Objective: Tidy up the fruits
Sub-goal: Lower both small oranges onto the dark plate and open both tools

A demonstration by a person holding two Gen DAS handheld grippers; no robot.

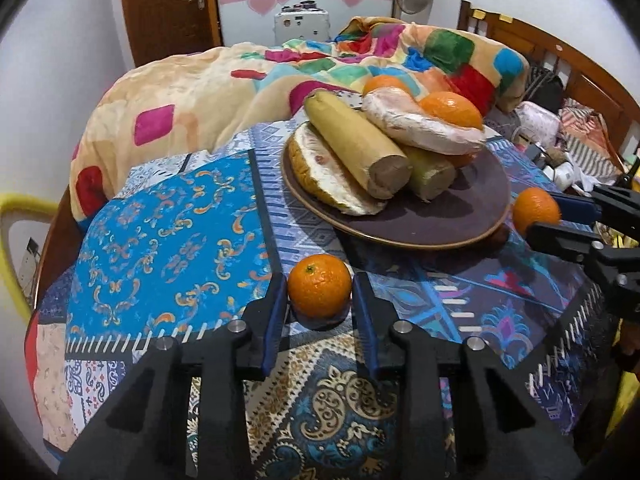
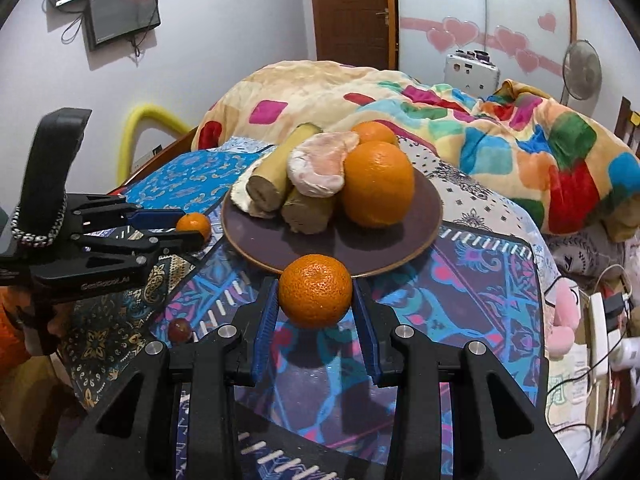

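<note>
A dark plate (image 1: 460, 216) on the patterned bedcover holds cut banana pieces (image 1: 356, 144), pomelo pieces (image 1: 420, 124) and oranges (image 1: 452, 110). My left gripper (image 1: 320, 292) is shut on a small orange (image 1: 319, 285) resting on the cover, in front of the plate. My right gripper (image 2: 315, 294) is shut on another small orange (image 2: 315, 290), held just above the cover at the plate's near rim (image 2: 400, 264). The right gripper also shows in the left wrist view (image 1: 538, 212), and the left gripper in the right wrist view (image 2: 194, 226).
A small dark red fruit (image 2: 179, 329) lies on the cover left of my right gripper. A colourful blanket (image 1: 240, 92) is heaped behind the plate. Clutter and cables (image 2: 600, 320) lie on the right side of the bed.
</note>
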